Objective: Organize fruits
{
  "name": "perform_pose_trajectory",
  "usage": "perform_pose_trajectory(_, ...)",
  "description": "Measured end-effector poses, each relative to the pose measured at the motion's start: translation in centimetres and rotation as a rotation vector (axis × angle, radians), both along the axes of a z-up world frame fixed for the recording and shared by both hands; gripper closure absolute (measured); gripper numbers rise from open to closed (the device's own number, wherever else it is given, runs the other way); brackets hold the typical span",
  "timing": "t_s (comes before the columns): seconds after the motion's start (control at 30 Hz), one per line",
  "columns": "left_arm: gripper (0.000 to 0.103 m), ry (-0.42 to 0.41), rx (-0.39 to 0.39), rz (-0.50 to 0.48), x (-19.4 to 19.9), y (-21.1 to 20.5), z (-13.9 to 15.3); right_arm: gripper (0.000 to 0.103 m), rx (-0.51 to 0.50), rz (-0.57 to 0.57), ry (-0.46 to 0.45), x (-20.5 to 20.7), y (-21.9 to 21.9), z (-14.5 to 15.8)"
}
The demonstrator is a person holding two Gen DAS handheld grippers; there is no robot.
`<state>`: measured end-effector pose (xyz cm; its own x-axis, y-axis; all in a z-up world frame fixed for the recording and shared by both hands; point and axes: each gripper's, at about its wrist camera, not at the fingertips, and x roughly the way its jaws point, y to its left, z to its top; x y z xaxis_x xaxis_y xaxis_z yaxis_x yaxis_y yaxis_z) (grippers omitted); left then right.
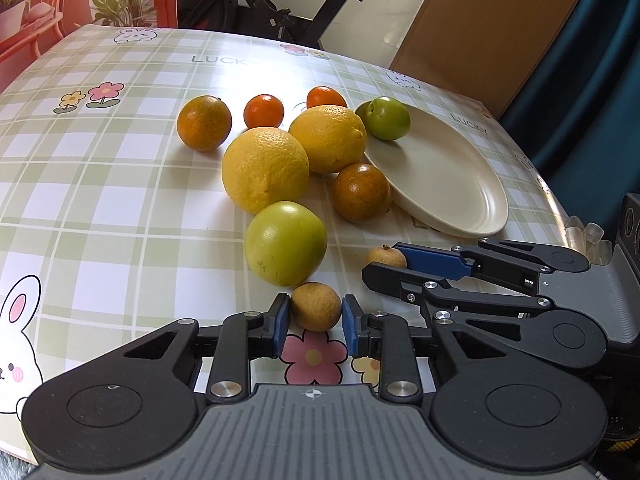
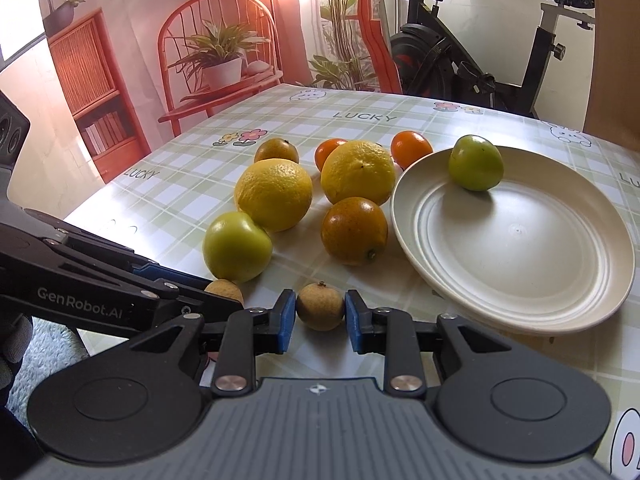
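In the left wrist view, my left gripper sits at lower centre, its blue pads clamped on either side of a small tan longan that rests on the checked tablecloth. To the right of it in the same view, my right gripper comes in from the right edge with its jaws narrowed on a second longan.

In the right wrist view, the right gripper is at lower centre and grips that second longan between its pads; the left gripper enters from the left edge, with the first longan partly hidden behind its fingers.

Remaining fruit lies grouped at frame centre: two lemons, two green fruits, one on the cloth just beside the near lemon and one on the far rim of the plate, two brownish oranges and two small tangerines behind them. The cream plate occupies the right half of the right wrist view and holds only that green fruit.
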<state>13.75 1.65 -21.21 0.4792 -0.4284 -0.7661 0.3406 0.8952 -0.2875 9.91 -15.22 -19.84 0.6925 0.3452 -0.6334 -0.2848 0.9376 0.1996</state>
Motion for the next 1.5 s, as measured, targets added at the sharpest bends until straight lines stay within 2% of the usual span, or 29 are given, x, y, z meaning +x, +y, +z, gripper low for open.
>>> perform_pose_trajectory(0.93,0.073,-0.110,-0.041,-0.053,-1.2,-0.3,2.3,0.074,-0.031,-0.020,-0.046,-1.7,0.2,1.7)
perform_pose_trajectory(1.5,0.073,-0.167,-0.005,-0.095,-1.8,-1.2,3.5,0.074,-0.014,-0.080,-0.080,-2.1,-0.8,2.6)
